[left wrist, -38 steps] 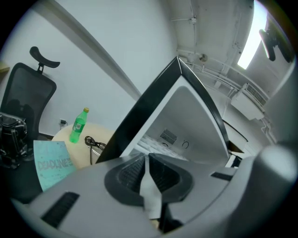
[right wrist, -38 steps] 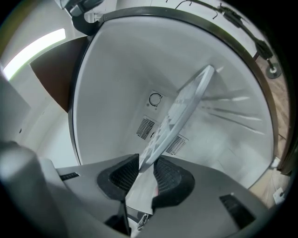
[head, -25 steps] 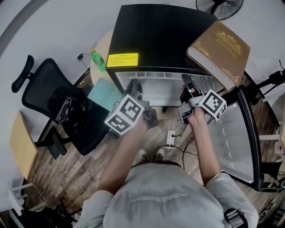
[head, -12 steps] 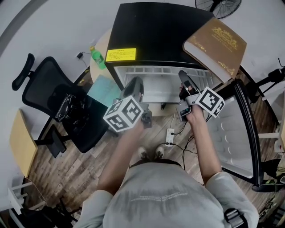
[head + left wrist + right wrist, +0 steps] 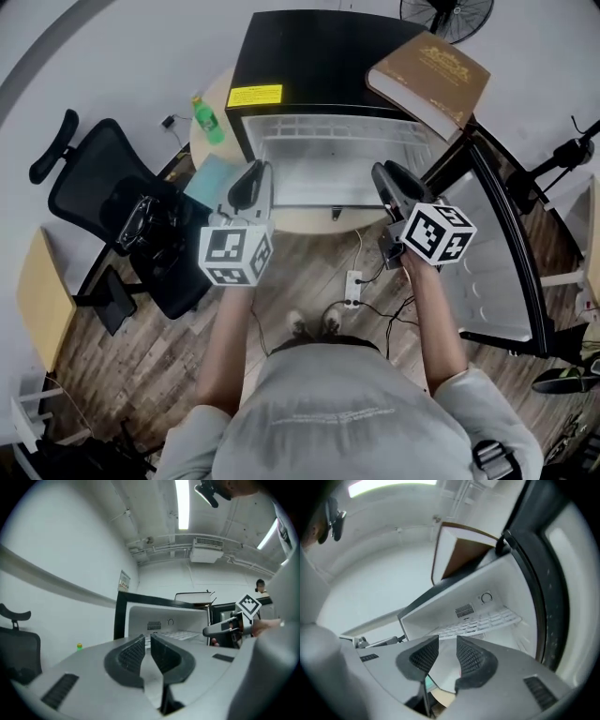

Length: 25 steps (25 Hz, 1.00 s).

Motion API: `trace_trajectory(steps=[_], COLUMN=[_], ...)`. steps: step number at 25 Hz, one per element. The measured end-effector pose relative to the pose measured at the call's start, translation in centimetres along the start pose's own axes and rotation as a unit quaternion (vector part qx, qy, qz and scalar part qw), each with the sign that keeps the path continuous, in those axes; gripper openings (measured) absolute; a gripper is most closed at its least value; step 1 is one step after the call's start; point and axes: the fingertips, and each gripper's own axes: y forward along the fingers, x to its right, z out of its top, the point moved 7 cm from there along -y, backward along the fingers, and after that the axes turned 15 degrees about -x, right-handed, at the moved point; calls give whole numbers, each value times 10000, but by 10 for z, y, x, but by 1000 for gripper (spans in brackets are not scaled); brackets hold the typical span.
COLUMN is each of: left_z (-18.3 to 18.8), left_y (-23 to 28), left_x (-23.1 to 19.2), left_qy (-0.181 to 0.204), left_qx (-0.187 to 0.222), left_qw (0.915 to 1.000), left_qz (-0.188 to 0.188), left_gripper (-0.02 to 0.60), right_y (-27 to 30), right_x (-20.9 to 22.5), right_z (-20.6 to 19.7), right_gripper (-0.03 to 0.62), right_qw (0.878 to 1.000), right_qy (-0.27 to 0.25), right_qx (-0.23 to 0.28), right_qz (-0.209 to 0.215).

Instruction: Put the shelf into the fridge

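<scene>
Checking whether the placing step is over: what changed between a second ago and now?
The left gripper and the right gripper drew back from the fridge mouth toward the person. The right gripper's jaws are opening, nothing between them; the left is shut and empty. The shelf lies inside the fridge; book, bottle and chair have not moved.

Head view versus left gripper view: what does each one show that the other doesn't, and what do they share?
Only the head view shows the power strip on the wooden floor. Only the left gripper view shows the ceiling light and the left gripper's shut, empty jaws. Both show the open fridge with its white shelf inside.
</scene>
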Motion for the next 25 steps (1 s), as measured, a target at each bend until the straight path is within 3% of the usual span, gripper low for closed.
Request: trace_trajectory(steps=[5,11,19,25], left_z=[12,24,41,51], left_y=[-35,-70,-102,-112], left_x=[6,20,28,29], left_qy=[303,623,1115,1262], left_qx=[209,151,301,385], left_qw=[9989,9970,9924,9907], left_qz=[-294,-437,-419,-338], left_gripper=[20,20,20,20], right_y=[-36,-69,-101,-106], right_x=[-27,-60,-94,-109], right_z=[6,7,18,24], right_gripper=[124,95,22,15], right_qw=[9948,9774,9576,9512], right_qy=[-999,-2043,-2793,-3017], right_qx=[132,178,377,427], right_qz=[-137,-513,-593,-489])
